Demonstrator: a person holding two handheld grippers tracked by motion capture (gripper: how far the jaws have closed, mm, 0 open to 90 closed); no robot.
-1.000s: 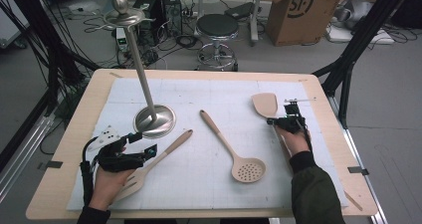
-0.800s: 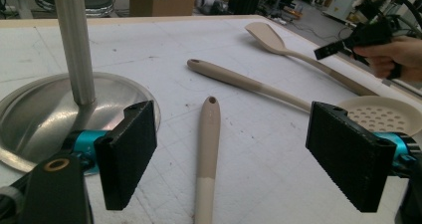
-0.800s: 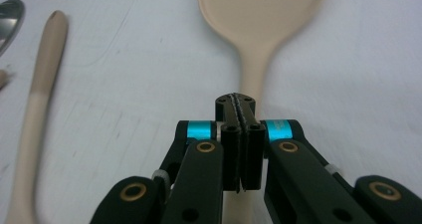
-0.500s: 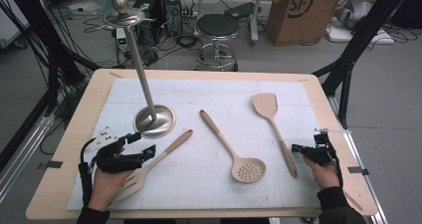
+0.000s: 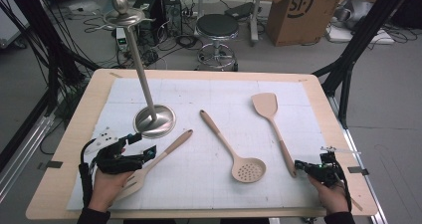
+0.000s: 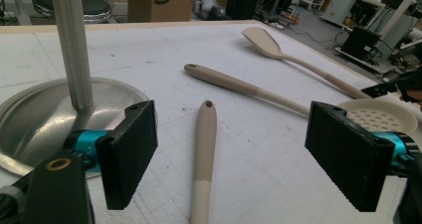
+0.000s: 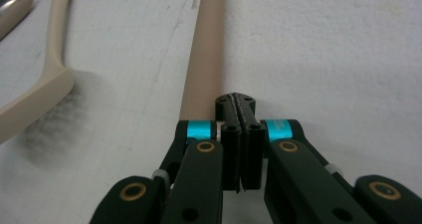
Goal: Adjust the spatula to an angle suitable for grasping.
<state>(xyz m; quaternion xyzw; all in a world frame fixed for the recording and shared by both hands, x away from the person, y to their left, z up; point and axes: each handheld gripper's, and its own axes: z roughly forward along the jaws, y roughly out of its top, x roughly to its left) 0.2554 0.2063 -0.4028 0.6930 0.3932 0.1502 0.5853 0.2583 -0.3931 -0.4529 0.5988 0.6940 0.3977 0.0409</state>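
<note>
Three beige utensils lie on the white mat (image 5: 209, 99). A slotted turner (image 5: 171, 147) lies at the left, and its handle (image 6: 204, 144) runs between the wide-apart jaws of my left gripper (image 5: 142, 145) (image 6: 239, 154), which stands open without touching it. A perforated spoon (image 5: 247, 169) lies in the middle. A solid spatula (image 5: 271, 117) lies at the right. My right gripper (image 5: 300, 165) (image 7: 239, 109) is shut with nothing between its pads. Its tip sits low at the near end of the spatula handle (image 7: 204, 50), just to the right of it.
A metal stand (image 5: 154, 120) with a tall pole and hooks on top rises at the mat's left, close behind my left gripper; its base (image 6: 40, 114) is beside the left jaw. The spoon's bowl (image 7: 30, 99) lies left of my right gripper. The table's front edge (image 5: 199, 214) is near both hands.
My right gripper, shut, has travelled from beside the spatula's head down along its handle to the handle's near end. The left gripper and the utensils have stayed put.
</note>
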